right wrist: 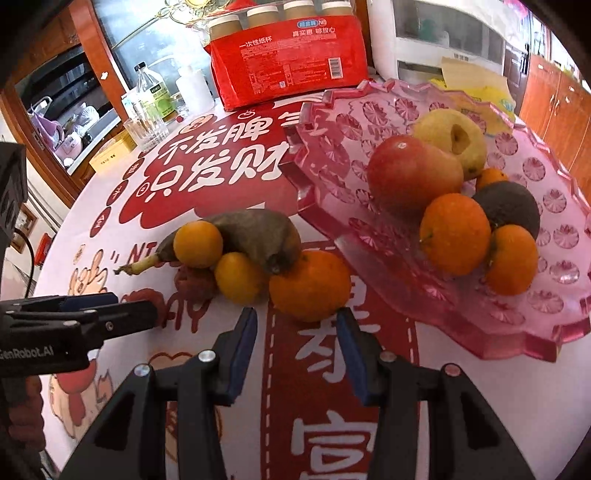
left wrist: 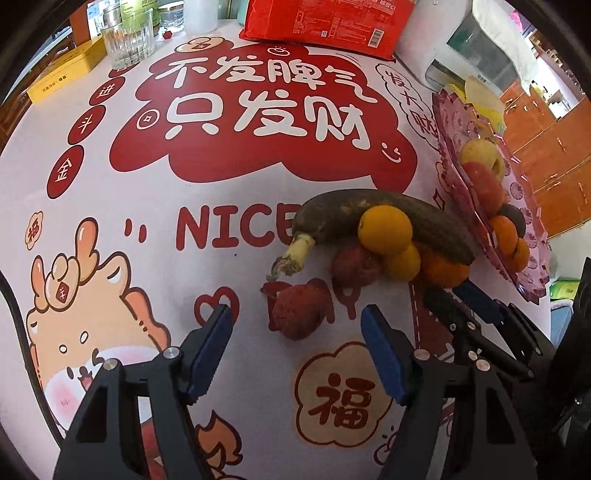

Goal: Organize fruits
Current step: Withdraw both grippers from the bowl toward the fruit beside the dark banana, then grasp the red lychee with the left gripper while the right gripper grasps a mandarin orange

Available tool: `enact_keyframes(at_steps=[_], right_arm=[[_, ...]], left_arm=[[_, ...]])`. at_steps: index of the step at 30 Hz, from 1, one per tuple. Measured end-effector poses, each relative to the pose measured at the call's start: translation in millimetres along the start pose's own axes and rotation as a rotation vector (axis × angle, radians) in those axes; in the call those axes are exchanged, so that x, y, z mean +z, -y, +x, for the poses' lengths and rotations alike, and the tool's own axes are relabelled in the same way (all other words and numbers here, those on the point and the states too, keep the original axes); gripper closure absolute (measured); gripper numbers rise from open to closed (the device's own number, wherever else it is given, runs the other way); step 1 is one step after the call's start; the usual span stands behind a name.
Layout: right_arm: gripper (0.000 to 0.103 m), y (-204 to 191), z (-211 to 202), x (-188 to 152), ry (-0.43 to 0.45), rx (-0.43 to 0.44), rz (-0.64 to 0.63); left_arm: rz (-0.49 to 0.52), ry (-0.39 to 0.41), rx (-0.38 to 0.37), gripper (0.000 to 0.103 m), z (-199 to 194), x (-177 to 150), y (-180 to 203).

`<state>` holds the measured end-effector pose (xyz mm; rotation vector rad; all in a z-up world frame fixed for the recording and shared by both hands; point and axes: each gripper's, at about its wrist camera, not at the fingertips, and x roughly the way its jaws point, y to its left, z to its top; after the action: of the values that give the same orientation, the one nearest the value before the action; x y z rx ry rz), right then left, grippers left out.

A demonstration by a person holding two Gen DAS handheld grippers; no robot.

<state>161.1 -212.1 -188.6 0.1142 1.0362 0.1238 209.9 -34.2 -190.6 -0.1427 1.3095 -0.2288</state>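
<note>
Fruit lies heaped on the tablecloth left of the pink tray: a brown banana over oranges. Left gripper gapes around a red lychee, untouched; right gripper stands empty at the near orange.

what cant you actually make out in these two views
- Small orange on the pink tray: right wrist view, mostly behind the red apple.
- Red lychee: right wrist view, half hidden by the yellow orange.
- Red packet: left wrist view, cut off by the top edge.
</note>
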Motion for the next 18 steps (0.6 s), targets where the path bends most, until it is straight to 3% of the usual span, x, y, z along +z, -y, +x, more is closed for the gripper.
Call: enact_keyframes(at_steps=[18], right_arm=[[0.058, -1.6, 12.9, -1.1, 0.099, -0.085, -0.095]], left_arm=[[-0.002, -0.001, -0.008, 0.064, 15.5, 0.6, 1.9]])
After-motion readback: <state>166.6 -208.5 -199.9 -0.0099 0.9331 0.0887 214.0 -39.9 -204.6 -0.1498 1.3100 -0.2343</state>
